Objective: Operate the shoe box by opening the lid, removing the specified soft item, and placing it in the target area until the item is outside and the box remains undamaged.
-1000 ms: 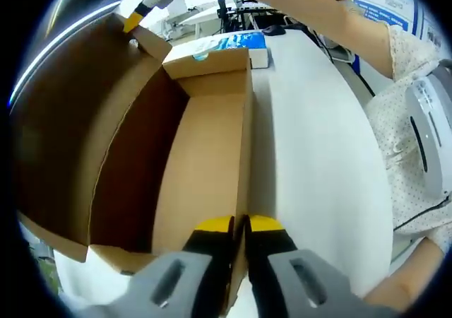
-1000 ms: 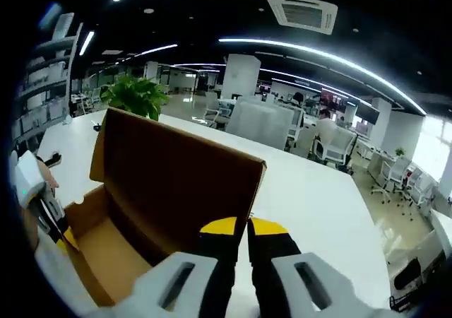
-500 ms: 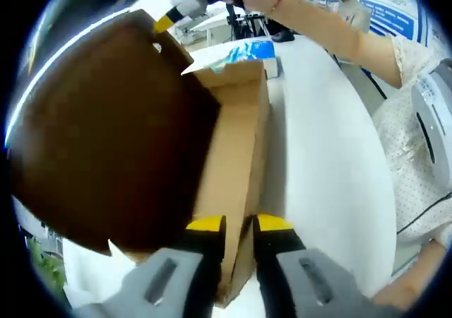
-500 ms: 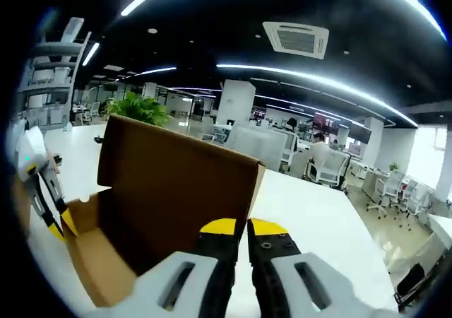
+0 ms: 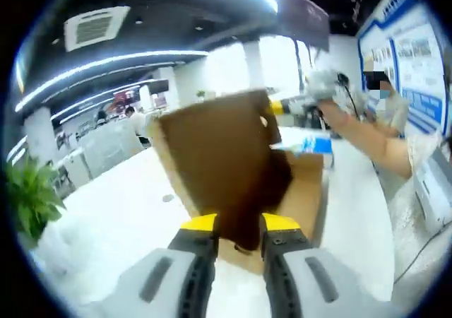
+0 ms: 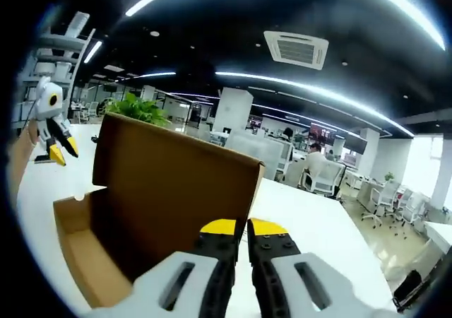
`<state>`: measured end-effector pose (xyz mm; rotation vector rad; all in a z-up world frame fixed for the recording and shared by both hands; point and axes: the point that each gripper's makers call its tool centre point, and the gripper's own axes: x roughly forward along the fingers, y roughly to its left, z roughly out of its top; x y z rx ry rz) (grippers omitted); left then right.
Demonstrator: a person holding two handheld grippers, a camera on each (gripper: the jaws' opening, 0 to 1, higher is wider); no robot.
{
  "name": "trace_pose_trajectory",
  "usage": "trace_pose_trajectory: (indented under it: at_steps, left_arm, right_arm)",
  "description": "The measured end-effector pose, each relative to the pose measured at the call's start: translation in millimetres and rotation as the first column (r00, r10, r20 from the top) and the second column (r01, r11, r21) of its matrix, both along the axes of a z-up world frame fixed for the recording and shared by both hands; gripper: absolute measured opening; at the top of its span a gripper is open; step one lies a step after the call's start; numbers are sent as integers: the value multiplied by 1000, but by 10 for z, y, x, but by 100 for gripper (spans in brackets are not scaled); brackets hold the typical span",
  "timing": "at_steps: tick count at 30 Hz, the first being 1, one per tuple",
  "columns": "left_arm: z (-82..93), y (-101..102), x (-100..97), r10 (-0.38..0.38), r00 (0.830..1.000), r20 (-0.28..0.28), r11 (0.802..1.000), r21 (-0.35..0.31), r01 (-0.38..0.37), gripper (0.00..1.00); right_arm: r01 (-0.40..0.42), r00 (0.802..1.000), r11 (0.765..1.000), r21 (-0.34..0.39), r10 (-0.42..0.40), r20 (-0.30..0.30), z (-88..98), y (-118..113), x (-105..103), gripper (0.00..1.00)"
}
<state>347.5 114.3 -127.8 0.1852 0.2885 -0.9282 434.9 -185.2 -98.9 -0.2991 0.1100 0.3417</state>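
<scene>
- The cardboard shoe box (image 6: 85, 254) sits on a white table (image 6: 311, 219), its brown lid (image 6: 176, 198) raised upright.
- The right gripper (image 6: 235, 227) pinches the lid's edge, jaws pressed close together.
- The left gripper (image 5: 238, 222) has spread jaws straddling the lid (image 5: 226, 162); whether they grip it cannot be told.
- A potted plant (image 6: 138, 109) stands behind the box.

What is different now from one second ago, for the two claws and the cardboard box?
The left claw let go of the side wall of the brown cardboard shoe box, which it was pinching, and lifted up and away; it now hangs open, apart from the box. The right claw stays shut on the edge of the brown cardboard lid, which is still raised. The box stays on the white table.
</scene>
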Motion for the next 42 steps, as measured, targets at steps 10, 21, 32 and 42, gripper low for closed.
trace_pose_trajectory:
  at_steps: [10, 21, 32, 42]
  left_arm:
    - [86, -34, 514, -62, 998, -8, 956, -288, 57, 43]
    - [329, -150, 682, -122, 992, 38, 922, -366, 127, 44]
    - [455, -203, 609, -194, 975, 109, 915, -339, 220, 27]
    - [466, -215, 441, -216, 966, 140, 925, -288, 249, 29]
  right_arm:
    - [-19, 1000, 1000, -23, 20, 24, 8, -4, -85, 3]
    - [-51, 996, 998, -39, 54, 68, 19, 24, -145, 4]
    - [-105, 991, 993, -51, 109, 80, 21, 62, -239, 6]
    - [-162, 984, 986, -27, 164, 75, 17, 51, -371, 8]
